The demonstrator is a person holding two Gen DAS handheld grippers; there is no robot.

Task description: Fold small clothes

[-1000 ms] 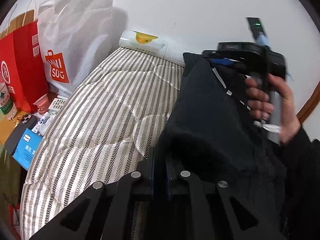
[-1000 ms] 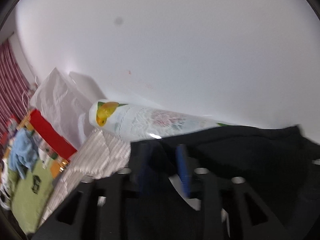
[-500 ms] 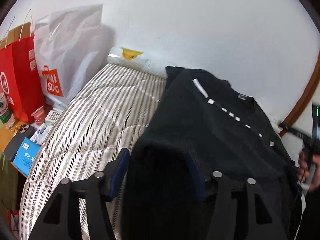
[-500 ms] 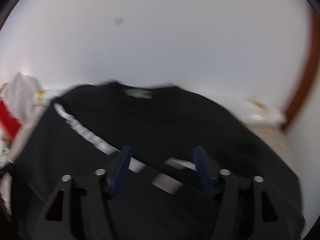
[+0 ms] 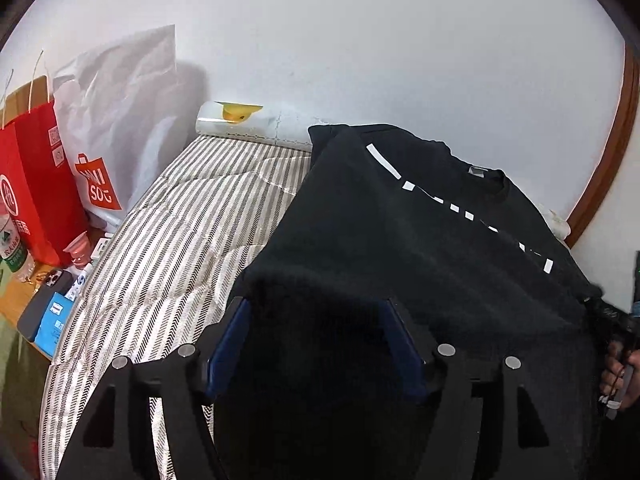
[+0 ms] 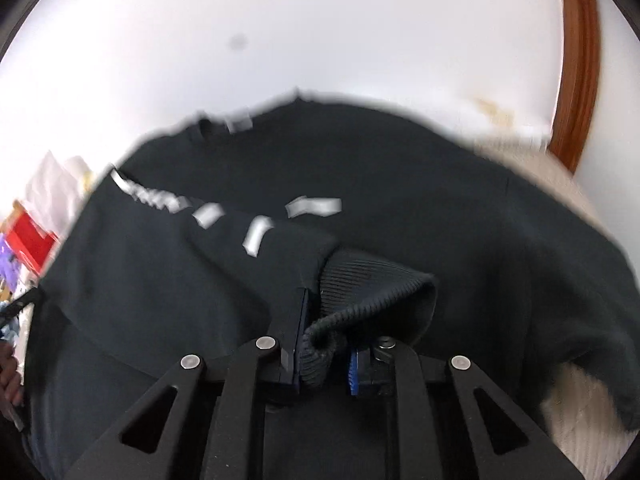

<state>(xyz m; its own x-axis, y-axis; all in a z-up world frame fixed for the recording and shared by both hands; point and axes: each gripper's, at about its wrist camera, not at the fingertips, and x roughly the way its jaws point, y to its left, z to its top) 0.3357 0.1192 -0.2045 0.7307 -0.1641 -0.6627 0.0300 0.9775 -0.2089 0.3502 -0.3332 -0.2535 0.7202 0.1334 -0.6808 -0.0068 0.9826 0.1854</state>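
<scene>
Sweatshirt (image 5: 400,248), black with a broken white stripe across the chest, lies spread over the right part of a striped quilt (image 5: 168,240), its collar toward the white wall (image 5: 360,40). A rolled sheet with a yellow fruit print (image 5: 244,122) lies along the wall at the head of the quilt.

Left gripper (image 5: 316,344) hovers over the near edge of the sweatshirt with its jaws standing well apart; they have just been opening, and the blue pads (image 5: 228,344) press on nothing, though dark cloth shows between them.

Right gripper (image 6: 324,344) has its jaws nearly together, having just been closing, and they pinch a ribbed cuff (image 6: 360,284) of the sweatshirt. The cuff folds over the right finger and hides part of it. The right wrist view is blurred, so finer detail of the cloth is unclear. In the left wrist view, a hand (image 5: 618,372) shows at the far right edge, holding the right tool.

Beside the quilt on the left stand a red bag (image 5: 36,184) and a white bag (image 5: 112,120), with a phone (image 5: 44,304) and a blue packet (image 5: 52,328) lying near them.
</scene>
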